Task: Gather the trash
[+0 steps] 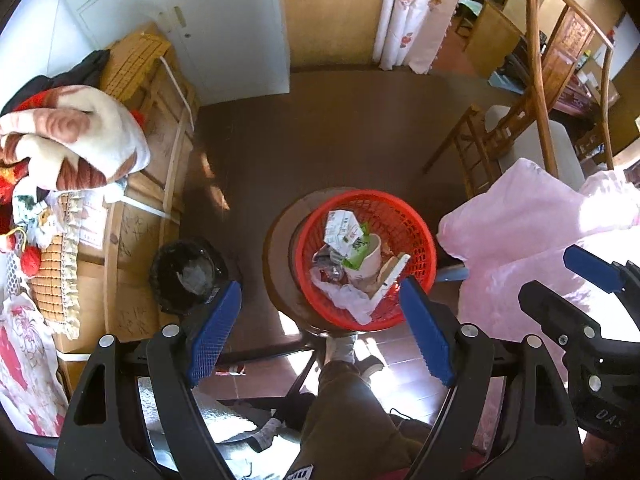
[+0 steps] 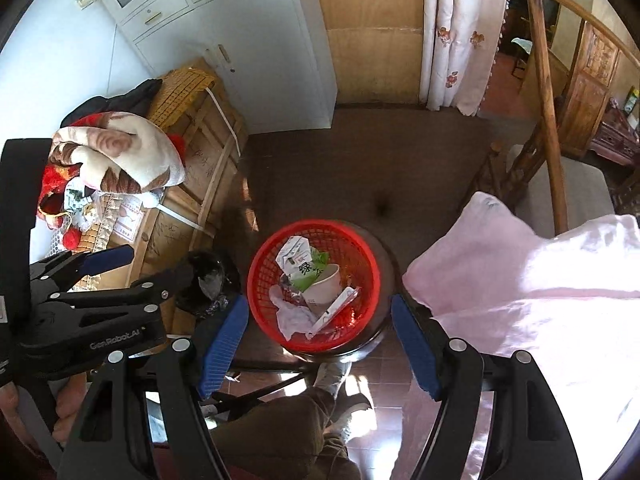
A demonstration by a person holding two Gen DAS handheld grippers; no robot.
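Both tools, left tool and right tool, hang open and empty above a red basket of trash; inside, a paper cup lies tipped, mouth toward the curtain.

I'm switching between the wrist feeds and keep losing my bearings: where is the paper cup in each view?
Left wrist: the paper cup lies in the red basket, right of centre, above the gap between the blue fingers.
Right wrist: the cup sits in the same basket, near the middle of the picture.
Shared landmark: the black trash bin, left of the basket in both.
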